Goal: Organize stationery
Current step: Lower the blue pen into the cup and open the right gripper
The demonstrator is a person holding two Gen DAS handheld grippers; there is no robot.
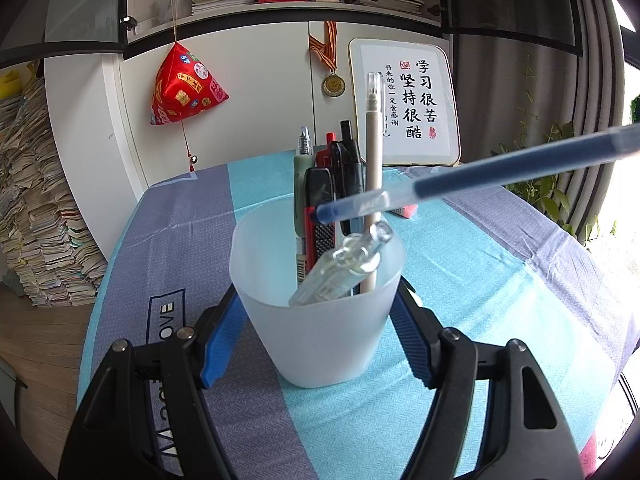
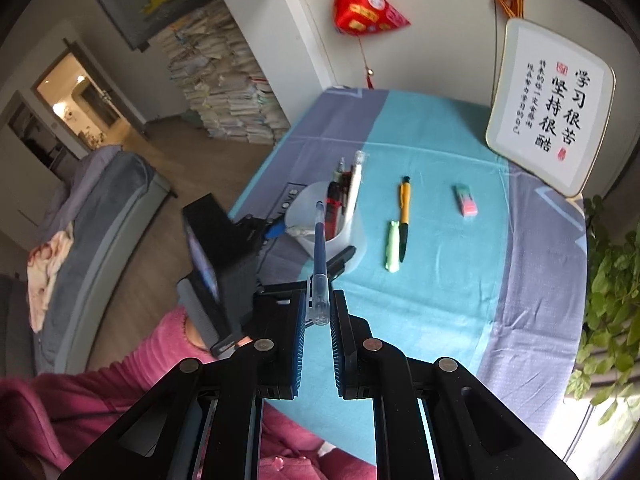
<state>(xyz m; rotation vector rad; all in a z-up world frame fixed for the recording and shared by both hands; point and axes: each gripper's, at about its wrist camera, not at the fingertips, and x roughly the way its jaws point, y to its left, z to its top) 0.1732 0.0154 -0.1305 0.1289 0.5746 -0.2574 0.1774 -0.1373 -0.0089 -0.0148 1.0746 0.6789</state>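
— Frosted plastic, that was the cup (image 1: pixel 320 312): a soft, translucent white tumbler, wider at the rim than at the foot, standing on the tabletop (image 1: pixel 480 280) under a cloth of grey-purple and turquoise bands. The left tool (image 1: pixel 316 332) had its blue ribbed pads pressed against both sides of it, steadying it.

— And the right?

— The right tool (image 2: pixel 318 312) was closed nearly all the way on the clear cap end of a blue pen (image 2: pixel 320 248), a slim, smooth stick with the dark barrel jutting forward. From the left wrist view its tip hung just over the cup's rim, slanting in from the right.

— So which step was that?

— Dropping a pen in, I'd judge. The cup already held a crowd: a cream pen (image 1: pixel 374 184) standing upright, black and red barrels, a clear one leaning across the mouth.

— What did the next move want?

— Tilting the pen steeper, nosing the tip into a gap between the others, then easing the pads apart. That leaning clear pen could have blocked it.

— Anything left over?

— A yellow pen (image 2: pixel 405 216), a pale green piece (image 2: pixel 393 250) beside it, and an eraser (image 2: pixel 465 200) with a pink end, all lying flat on the cloth to the cup's right.
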